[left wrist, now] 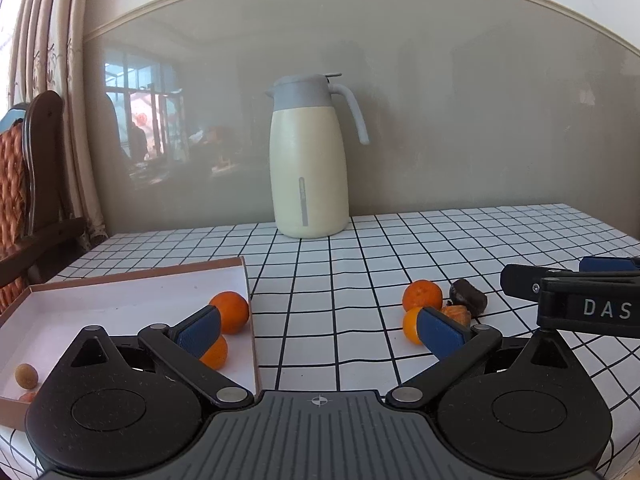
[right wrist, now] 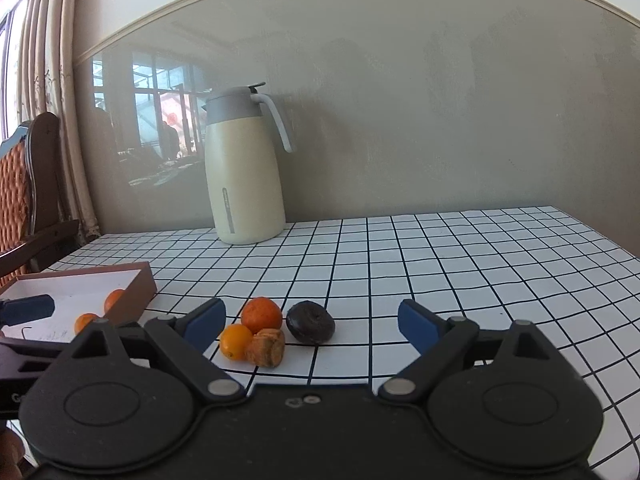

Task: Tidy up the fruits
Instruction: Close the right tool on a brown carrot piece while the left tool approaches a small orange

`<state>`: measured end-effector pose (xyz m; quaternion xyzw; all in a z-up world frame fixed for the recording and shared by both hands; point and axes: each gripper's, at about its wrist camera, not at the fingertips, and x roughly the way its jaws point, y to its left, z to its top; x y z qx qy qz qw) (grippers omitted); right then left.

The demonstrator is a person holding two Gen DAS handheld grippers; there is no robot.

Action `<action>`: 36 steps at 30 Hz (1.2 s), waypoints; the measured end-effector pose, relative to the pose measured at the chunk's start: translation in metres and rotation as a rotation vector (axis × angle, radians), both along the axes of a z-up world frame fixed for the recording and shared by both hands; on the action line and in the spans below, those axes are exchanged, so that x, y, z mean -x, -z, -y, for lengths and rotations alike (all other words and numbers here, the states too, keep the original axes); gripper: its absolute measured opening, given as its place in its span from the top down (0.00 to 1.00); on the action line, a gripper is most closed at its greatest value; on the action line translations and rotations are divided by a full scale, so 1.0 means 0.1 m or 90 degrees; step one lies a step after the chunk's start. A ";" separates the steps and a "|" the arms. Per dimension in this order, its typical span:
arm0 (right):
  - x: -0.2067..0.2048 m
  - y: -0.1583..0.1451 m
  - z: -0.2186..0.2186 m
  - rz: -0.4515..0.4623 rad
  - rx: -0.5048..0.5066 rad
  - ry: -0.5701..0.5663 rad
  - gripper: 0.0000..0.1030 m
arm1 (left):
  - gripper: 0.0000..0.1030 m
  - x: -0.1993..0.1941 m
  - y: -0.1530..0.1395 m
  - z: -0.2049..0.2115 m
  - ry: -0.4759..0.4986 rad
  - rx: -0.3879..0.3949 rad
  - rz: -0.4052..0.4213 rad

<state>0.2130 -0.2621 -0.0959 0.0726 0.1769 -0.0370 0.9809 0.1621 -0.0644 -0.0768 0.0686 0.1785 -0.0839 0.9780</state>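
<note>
A shallow white box with a brown rim (left wrist: 140, 276) lies at the table's left. It holds two oranges (left wrist: 230, 312) (left wrist: 216, 354) and a small tan fruit (left wrist: 26, 375). My left gripper (left wrist: 320, 332) stands open beside the box's right wall, nothing between its pads. On the cloth lie an orange (right wrist: 262, 314), a smaller yellow-orange fruit (right wrist: 236, 340), a wrinkled brown fruit (right wrist: 266, 346) and a dark round fruit (right wrist: 311, 322). My right gripper (right wrist: 312, 324) is open just in front of this cluster, pads touching none of it.
A cream jug with a grey lid (left wrist: 308, 168) stands at the back against the wall. A wooden chair (left wrist: 36, 184) and curtains are at the left. The black-and-white checked cloth (right wrist: 460, 272) covers the table out to the right.
</note>
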 end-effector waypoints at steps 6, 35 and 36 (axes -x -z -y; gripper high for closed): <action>-0.26 0.16 -0.08 -0.048 0.003 0.014 0.18 | 0.00 -0.05 -0.01 -0.16 -0.024 0.017 -0.006; -0.28 0.20 0.22 -0.084 0.030 0.076 0.20 | 0.00 -0.12 0.05 0.09 0.014 0.027 -0.018; -0.30 0.22 0.17 -0.090 0.030 0.062 0.21 | 0.00 -0.13 0.07 0.10 0.015 0.025 -0.021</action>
